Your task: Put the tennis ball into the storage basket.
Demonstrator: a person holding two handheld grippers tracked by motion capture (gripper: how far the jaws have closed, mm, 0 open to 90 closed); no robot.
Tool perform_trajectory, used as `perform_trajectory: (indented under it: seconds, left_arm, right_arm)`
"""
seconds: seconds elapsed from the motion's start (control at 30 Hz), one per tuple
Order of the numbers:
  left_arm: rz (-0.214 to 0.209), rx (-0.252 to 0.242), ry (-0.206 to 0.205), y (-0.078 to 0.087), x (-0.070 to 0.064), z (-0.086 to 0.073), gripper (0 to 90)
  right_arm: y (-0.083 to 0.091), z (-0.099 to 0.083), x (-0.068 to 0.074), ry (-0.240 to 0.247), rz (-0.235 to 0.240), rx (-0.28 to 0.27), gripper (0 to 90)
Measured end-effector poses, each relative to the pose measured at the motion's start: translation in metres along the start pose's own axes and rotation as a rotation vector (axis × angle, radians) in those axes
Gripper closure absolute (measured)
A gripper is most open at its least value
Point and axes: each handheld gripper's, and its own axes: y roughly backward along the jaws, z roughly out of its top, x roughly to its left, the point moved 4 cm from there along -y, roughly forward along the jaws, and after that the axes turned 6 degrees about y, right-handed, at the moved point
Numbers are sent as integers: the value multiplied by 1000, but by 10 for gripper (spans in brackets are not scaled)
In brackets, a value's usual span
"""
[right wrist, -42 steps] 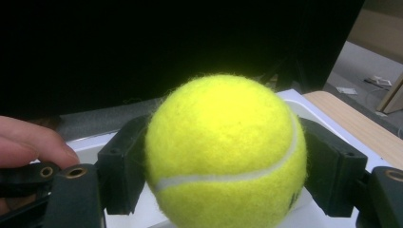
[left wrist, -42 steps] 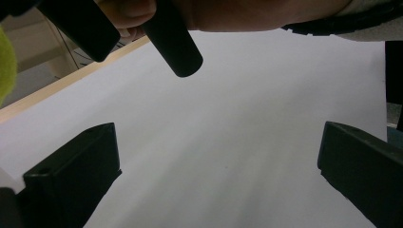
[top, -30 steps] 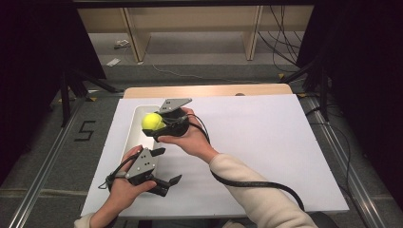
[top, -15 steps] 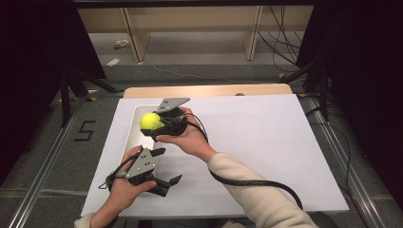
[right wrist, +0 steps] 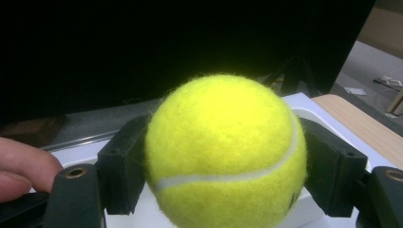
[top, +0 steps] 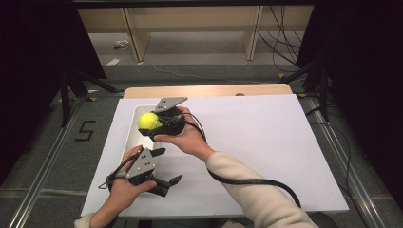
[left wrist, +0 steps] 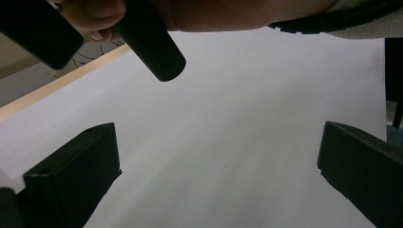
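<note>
Yellow-green felt of a tennis ball (right wrist: 223, 152) is clamped between the jaws of the right gripper (top: 153, 124), held above a white tray (top: 133, 133) at the worktop's (top: 266, 142) left. Nearer the person, the left gripper (top: 161, 171) is held spread and empty over the white surface.

We count one tennis ball (top: 149, 121), one white tray (top: 134, 129), one table (top: 266, 142) under a white sheet, two grippers: right gripper (top: 157, 124), left gripper (top: 167, 167). Two hands, one cable each.
</note>
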Motion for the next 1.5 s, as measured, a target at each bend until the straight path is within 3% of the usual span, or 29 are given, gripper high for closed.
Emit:
perform_trajectory:
  seconds: [1.5]
  left_arm:
    - [-3, 4, -4, 0, -1, 0, 0]
  right_arm:
    - [-22, -1, 0, -13, 37, 27, 263]
